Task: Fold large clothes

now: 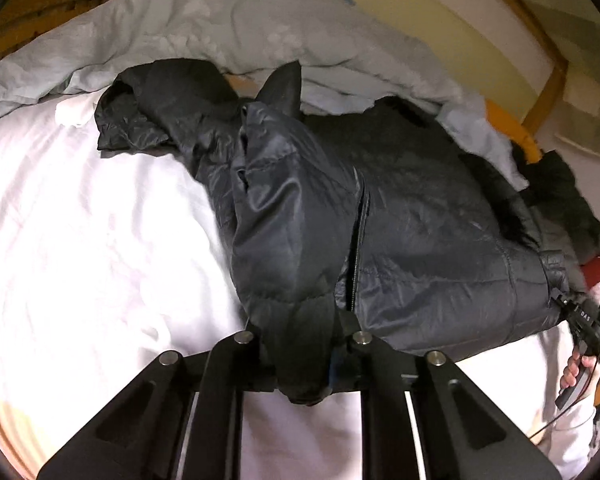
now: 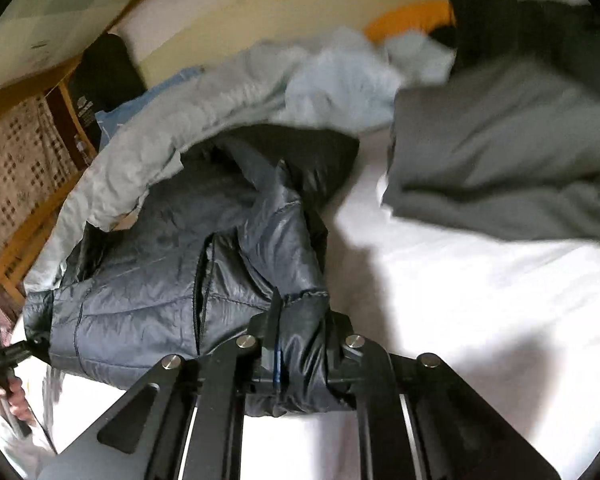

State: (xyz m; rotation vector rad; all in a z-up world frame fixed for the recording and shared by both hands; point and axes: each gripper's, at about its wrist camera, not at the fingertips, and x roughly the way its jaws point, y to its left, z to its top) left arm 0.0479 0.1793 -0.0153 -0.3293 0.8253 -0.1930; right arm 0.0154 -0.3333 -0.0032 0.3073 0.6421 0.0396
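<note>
1. The black quilted puffer jacket of shiny nylon [image 1: 400, 216] lies spread across the white bed sheet [image 1: 80, 240], its far edge against a rumpled pale grey duvet [image 1: 220, 28].
2. The left gripper [image 1: 300, 344] is pressed together on a dark bunched cuff or hem corner at the jacket's near edge; the cloth hangs down between its jaws.
3. The right gripper [image 2: 300, 344] likewise pinches a gathered fold of the same jacket [image 2: 148, 276], at the other near corner.
4. Handling, as a judgement: the jacket looks light and puffy but bulky. Its slick shell would likely slide out of a shallow pinch, and the filling will spring back and resist a crease.
5. The stitched hem, the cuffs and the seam beside the front zip [image 1: 356, 248] seem the firmest places to hold, since padded panels merely compress.
6. A folded dark grey blanket [image 2: 500, 168] lies well apart to the right.
</note>
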